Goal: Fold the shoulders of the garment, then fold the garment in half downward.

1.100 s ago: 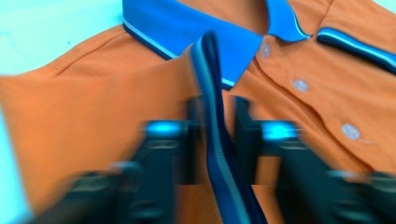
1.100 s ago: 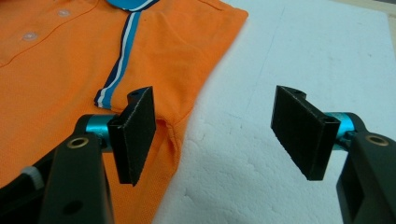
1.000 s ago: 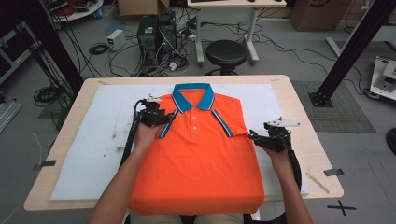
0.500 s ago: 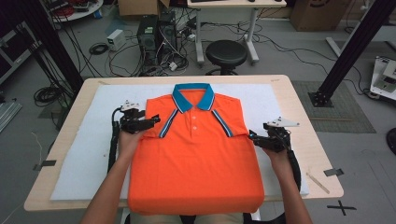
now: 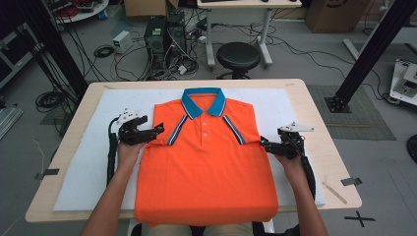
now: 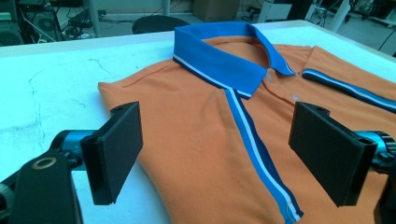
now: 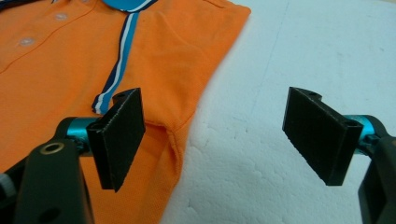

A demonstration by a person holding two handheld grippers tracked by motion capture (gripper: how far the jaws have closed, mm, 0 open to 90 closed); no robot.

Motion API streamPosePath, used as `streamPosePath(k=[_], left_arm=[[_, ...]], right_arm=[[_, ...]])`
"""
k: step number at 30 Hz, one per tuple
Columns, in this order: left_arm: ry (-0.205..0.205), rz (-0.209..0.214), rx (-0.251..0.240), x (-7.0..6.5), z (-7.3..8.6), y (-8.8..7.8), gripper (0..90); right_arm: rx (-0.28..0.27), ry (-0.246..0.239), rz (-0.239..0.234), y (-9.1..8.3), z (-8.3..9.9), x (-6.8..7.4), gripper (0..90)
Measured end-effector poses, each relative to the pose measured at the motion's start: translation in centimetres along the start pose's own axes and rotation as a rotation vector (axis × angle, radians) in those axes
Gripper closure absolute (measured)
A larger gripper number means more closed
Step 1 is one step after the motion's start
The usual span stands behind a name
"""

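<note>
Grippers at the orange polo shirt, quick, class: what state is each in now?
Left gripper: open, just opened, holding nothing, over the orange polo shirt.
Right gripper: open, just widened, holding nothing.

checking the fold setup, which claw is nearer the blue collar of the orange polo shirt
Left. The left claw sits at the shirt's shoulder edge, just below and beside the blue collar. The right claw waits lower, at the opposite side edge, farther away.

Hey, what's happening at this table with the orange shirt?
A person is folding an orange polo shirt on a white mat, with its sleeves already tucked in. The left gripper and right gripper sit at the shirt's two side edges, their jaws just opened and holding nothing.
</note>
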State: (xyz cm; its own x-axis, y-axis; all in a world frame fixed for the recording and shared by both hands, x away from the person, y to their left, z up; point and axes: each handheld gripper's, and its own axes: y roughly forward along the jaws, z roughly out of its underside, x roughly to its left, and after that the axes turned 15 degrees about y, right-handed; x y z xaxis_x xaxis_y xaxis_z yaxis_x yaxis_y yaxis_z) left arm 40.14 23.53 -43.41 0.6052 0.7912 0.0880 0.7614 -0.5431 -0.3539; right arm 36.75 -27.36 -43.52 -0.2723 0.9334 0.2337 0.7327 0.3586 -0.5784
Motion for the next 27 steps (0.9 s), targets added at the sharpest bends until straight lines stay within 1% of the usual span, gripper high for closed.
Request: streamPosePath(k=[4, 8, 14, 17, 21, 24, 27], left_arm=[[-0.010, -0.003, -0.001, 0.1, 0.1, -0.4, 17.7], [-0.011, -0.004, 0.000, 0.1, 0.2, -0.5, 17.7], [-0.012, -0.006, 0.018, 0.1, 0.5, -0.5, 17.7], [-0.011, -0.007, 0.022, 0.1, 0.5, -0.6, 17.7], [-0.013, -0.006, 0.022, 0.0, 0.6, -0.9, 17.7], [-0.014, -0.013, 0.037, -0.1, 0.6, -1.2, 17.7], [-0.031, -0.008, 0.047, -0.2, 1.0, -1.5, 17.7]], right_arm=[[0.002, -0.008, -0.006, -0.1, 0.1, 0.0, 21.3], [-0.001, -0.006, -0.008, -0.1, 0.1, 0.0, 21.3], [0.008, -0.013, -0.007, -0.1, 0.2, 0.2, 21.3], [0.003, -0.011, -0.009, -0.2, 0.1, 0.2, 21.3], [0.000, -0.007, -0.010, -0.1, 0.1, 0.1, 21.3], [0.004, -0.009, -0.008, -0.2, 0.1, 0.1, 21.3], [0.004, -0.010, -0.006, -0.3, 0.2, 0.1, 21.5]])
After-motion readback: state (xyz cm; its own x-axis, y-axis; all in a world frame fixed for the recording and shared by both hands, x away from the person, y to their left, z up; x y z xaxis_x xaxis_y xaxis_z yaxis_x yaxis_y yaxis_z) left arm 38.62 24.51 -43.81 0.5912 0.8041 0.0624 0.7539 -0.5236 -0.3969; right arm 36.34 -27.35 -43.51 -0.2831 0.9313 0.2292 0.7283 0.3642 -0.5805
